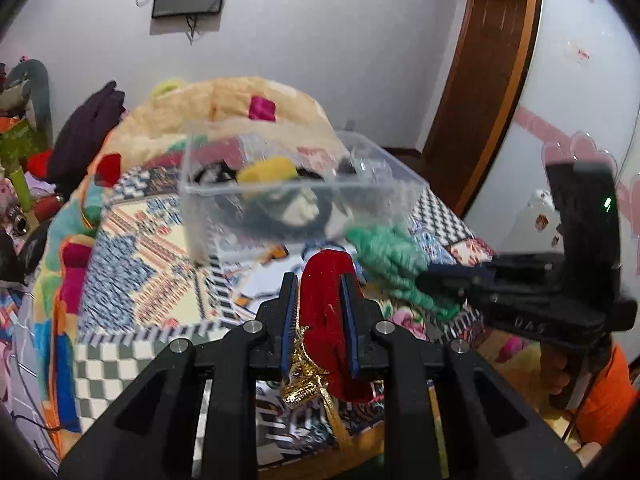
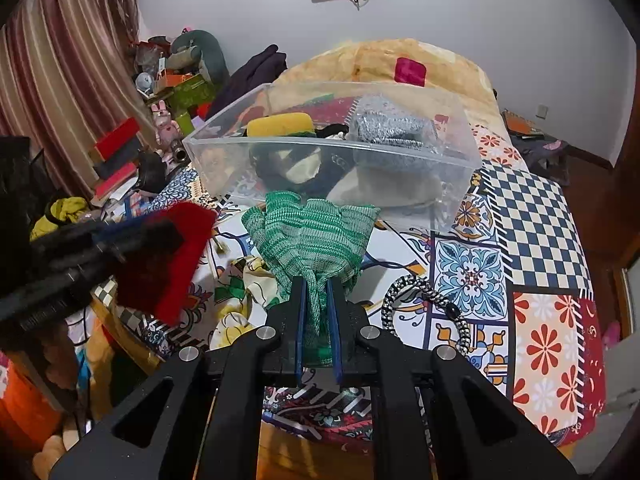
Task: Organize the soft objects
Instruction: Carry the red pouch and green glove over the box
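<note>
green knit cloth (image 2: 310,240) clamped in right hand-held gripper (image 2: 318,296), left hand-held gripper (image 1: 318,300) clamps red pouch (image 1: 330,312), above patchwork bed (image 2: 532,216).

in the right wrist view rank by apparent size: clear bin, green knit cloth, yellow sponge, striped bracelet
1. clear bin
2. green knit cloth, though nearness enlarges it
3. striped bracelet and yellow sponge look similar

Your red velvet pouch (image 1: 326,312) with gold cord hangs pinched upright. Green knit glove (image 2: 312,240) fans out, cuff clamped. Clear bin (image 2: 332,148) on the bed holds yellow sponge (image 2: 280,124), silver scrubber (image 2: 390,126).
</note>
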Action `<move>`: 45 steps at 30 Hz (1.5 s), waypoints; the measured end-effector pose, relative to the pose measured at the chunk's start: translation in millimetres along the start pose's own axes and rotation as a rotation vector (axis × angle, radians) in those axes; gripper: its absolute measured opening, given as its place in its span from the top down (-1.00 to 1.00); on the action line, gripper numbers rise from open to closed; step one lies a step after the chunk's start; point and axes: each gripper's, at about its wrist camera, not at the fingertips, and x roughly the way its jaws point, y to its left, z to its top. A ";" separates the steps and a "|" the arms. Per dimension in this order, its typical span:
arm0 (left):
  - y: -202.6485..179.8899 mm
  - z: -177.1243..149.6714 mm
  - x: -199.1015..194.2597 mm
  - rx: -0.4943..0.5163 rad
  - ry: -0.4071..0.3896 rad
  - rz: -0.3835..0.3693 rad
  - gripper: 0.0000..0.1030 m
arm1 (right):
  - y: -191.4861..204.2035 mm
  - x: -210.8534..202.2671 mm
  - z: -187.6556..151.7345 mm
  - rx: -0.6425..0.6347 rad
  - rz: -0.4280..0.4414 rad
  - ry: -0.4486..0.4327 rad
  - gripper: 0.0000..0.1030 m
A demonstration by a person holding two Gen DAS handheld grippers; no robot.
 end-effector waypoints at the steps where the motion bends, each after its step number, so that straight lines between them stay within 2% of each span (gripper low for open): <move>1: 1.2 3.8 -3.3 0.002 -0.013 0.008 0.60 | -0.4 -2.0 1.0 0.002 -0.001 -0.005 0.82; 9: 13.2 39.3 -16.6 -0.015 -0.104 0.041 0.60 | 0.3 -36.4 28.6 0.004 -0.041 -0.113 0.82; 14: 15.7 68.3 -12.6 -0.015 -0.168 0.090 0.60 | 3.1 -46.3 55.8 0.001 -0.058 -0.196 0.82; 18: 17.3 88.5 -5.1 -0.018 -0.206 0.121 0.60 | 6.9 -36.7 73.6 -0.002 -0.078 -0.222 0.82; 24: 23.4 112.1 16.0 -0.015 -0.216 0.167 0.60 | 5.5 -13.7 98.8 0.013 -0.089 -0.227 0.82; 29: 27.0 121.4 41.2 -0.011 -0.194 0.194 0.60 | 4.9 5.1 109.6 0.015 -0.104 -0.202 0.82; 33: 30.3 122.6 69.9 -0.001 -0.135 0.215 0.60 | 3.6 21.5 111.4 0.011 -0.111 -0.174 0.81; 39: 39.8 113.1 102.9 -0.002 -0.030 0.206 0.60 | -2.6 44.9 108.5 0.019 -0.123 -0.102 0.81; 45: 41.8 106.0 115.9 -0.004 0.017 0.193 0.54 | -2.9 55.8 105.8 0.019 -0.115 -0.058 0.76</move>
